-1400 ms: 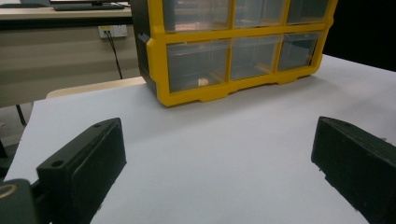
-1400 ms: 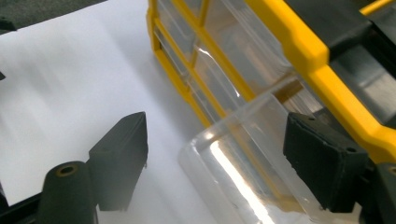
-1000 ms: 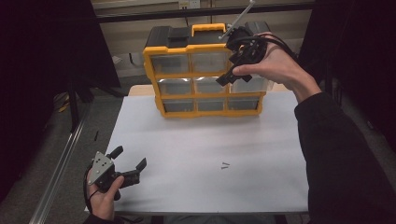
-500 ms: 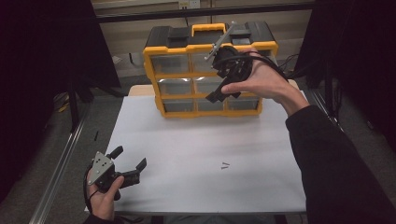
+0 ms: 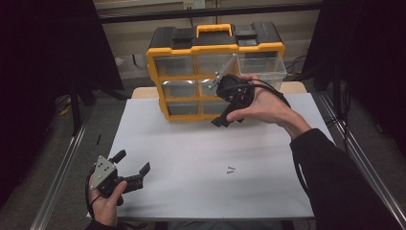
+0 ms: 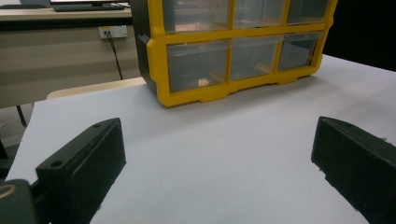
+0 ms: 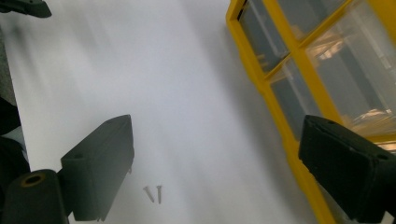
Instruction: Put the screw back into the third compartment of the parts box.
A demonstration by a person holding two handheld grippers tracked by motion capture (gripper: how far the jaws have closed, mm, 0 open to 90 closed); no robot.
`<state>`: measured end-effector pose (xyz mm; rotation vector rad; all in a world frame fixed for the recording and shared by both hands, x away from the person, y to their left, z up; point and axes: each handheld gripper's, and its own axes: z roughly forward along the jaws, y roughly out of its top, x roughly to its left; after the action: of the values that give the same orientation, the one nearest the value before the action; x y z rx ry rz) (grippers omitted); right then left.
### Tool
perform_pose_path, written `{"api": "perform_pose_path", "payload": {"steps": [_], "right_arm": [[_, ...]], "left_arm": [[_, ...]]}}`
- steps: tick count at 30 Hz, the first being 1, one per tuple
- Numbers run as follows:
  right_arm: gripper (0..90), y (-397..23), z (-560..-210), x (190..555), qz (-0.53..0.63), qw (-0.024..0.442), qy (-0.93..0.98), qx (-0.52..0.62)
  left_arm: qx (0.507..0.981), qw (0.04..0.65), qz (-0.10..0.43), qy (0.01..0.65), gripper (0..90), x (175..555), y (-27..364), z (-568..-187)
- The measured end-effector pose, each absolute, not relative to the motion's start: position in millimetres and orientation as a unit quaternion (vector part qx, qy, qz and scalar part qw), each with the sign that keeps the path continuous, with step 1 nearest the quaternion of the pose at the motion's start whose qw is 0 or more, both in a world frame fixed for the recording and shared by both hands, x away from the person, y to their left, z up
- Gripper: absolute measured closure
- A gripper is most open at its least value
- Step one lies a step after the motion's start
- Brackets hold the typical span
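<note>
Right gripper [image 5: 221,103], jaws wide and empty: lower squarely over both screws [image 7: 154,193] ahead, then close.

Glossy yellow plastic organizer [image 5: 215,48], matt white table [image 5: 191,158], metal screws [image 5: 231,169]

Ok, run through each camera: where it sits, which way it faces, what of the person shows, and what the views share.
High view: above the near table edge, looking forward and down at the white table, the organizer and two screws; both hands with the left claw and right claw.
Left gripper view: low on the left claw, facing the organizer; open jaws.
Right gripper view: on the right claw, angled down at the screws beside the organizer; open jaws.
Shared: organizer in all; screws in two.
</note>
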<state>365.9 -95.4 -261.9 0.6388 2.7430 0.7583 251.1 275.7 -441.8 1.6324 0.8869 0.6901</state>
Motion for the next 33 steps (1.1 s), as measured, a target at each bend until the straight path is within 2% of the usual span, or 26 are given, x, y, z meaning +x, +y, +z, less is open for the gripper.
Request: {"api": "perform_pose_path", "payload": {"steps": [24,33], "right_arm": [[10.2,-111,-359,353,0.22,0.056,0.941,0.252],[15.0,-114,-394,354,0.172,0.025,0.952,0.252]], "left_arm": [[0.692,0.544,0.293,0.371,2.9,251,276,-442],[0.69,0.549,0.29,0.373,2.8,251,275,-442]]}}
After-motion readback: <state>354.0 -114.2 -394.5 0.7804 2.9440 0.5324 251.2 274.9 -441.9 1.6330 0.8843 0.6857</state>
